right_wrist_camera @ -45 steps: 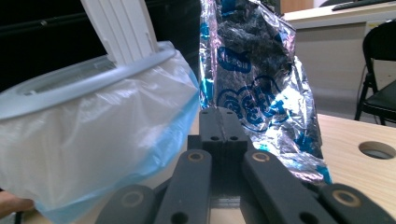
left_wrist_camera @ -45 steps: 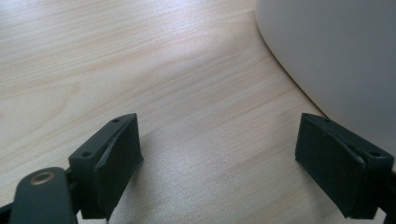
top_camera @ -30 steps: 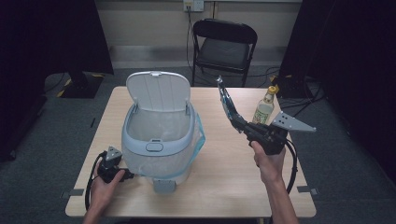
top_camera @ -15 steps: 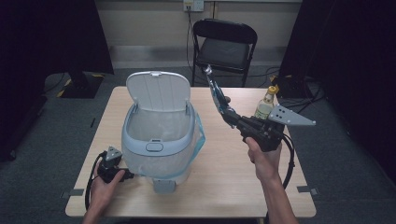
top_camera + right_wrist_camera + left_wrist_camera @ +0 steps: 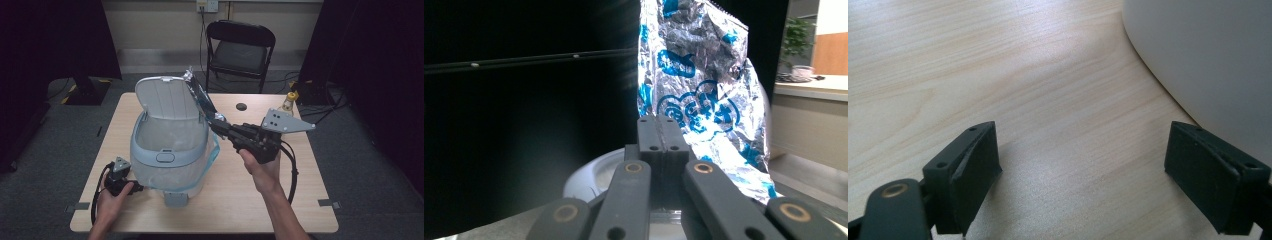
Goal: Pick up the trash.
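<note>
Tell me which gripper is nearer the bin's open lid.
Right. The right gripper holds a foil wrapper beside the lid; the left gripper rests on the table by the bin's base.

the bin's (image 5: 170, 150) open mouth is left clear from above; its raised lid (image 5: 165, 97) blocks the far side, and a bottle (image 5: 288, 101) stands at the table's (image 5: 235, 200) far-right corner.

bin (image 5: 170, 150) on worktop (image 5: 300, 200), left of centre, lid up at back | wrapper (image 5: 199, 95) above bin's right rim, in right gripper (image 5: 216, 121) | left gripper (image 5: 119, 176) on worktop just left of bin | bottle (image 5: 288, 101) at far right edge | chair (image 5: 240, 50) behind worktop
</note>
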`<state>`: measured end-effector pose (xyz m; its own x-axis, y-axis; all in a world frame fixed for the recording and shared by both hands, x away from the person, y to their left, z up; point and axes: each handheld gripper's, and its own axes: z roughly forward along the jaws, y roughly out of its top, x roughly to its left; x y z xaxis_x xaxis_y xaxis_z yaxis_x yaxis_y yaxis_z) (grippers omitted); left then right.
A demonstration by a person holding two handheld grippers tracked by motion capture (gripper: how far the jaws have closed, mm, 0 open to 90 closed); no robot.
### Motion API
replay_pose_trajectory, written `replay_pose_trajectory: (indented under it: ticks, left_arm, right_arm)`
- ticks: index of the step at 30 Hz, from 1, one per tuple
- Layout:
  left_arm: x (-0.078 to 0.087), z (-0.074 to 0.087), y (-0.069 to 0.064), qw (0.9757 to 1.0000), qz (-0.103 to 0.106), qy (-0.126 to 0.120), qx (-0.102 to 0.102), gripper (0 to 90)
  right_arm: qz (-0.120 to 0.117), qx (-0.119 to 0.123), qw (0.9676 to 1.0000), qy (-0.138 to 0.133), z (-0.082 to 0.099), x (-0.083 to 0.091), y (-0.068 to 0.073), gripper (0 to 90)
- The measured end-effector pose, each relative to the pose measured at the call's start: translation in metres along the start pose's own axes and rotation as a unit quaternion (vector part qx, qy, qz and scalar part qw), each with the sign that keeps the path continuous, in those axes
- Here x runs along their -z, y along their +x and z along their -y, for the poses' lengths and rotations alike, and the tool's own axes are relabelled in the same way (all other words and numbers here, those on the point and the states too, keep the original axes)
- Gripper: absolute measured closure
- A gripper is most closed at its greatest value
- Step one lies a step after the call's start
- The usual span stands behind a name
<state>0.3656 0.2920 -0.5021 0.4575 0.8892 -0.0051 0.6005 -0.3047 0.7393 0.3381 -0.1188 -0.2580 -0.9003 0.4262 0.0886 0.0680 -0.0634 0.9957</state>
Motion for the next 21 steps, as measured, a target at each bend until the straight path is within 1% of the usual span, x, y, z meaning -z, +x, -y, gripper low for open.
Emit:
replay_pose_trajectory:
  ticks: [5, 7, 12, 13, 14, 15, 17, 18, 21]
  left_arm:
    - [0.000, 0.000, 0.000, 1.0000, 0.000, 0.000, 0.000, 13.7]
    - [0.000, 0.000, 0.000, 1.0000, 0.000, 0.000, 0.000, 13.7]
    - [0.000, 0.000, 0.000, 1.0000, 0.000, 0.000, 0.000, 13.7]
    - [0.000, 0.000, 0.000, 1.0000, 0.001, 0.000, 0.001, 13.7]
    - [0.000, 0.000, 0.000, 1.0000, -0.002, 0.000, -0.002, 13.7]
    - [0.000, 0.000, 0.000, 1.0000, 0.001, 0.001, 0.000, 13.7]
    - [0.000, 0.000, 0.000, 1.0000, 0.000, 0.000, 0.000, 13.7]
    - [0.000, 0.000, 0.000, 1.0000, 0.000, 0.000, 0.000, 13.7]
    - [0.000, 0.000, 0.000, 1.0000, 0.000, 0.000, 0.000, 13.7]
  right_arm:
    - [-0.023, 0.003, 0.9997, 0.001, -0.006, -0.016, 0.008, 90.0]
    - [-0.030, 0.009, 0.9995, 0.004, -0.007, -0.023, 0.012, 90.0]
    - [-0.048, 0.004, 0.9988, 0.012, -0.009, -0.040, 0.013, 90.0]
    - [-0.052, 0.004, 0.9986, 0.014, -0.009, -0.044, 0.013, 90.0]
    - [-0.055, 0.004, 0.9983, 0.019, -0.008, -0.049, 0.013, 90.0]
    - [-0.059, 0.003, 0.9980, 0.023, -0.006, -0.053, 0.012, 90.0]
    - [-0.064, -0.003, 0.9973, 0.036, -0.003, -0.061, 0.010, 90.0]
    - [-0.060, -0.007, 0.9974, 0.040, 0.001, -0.065, 0.010, 90.0]
    - [-0.064, -0.018, 0.9965, 0.051, 0.008, -0.072, 0.008, 90.0]
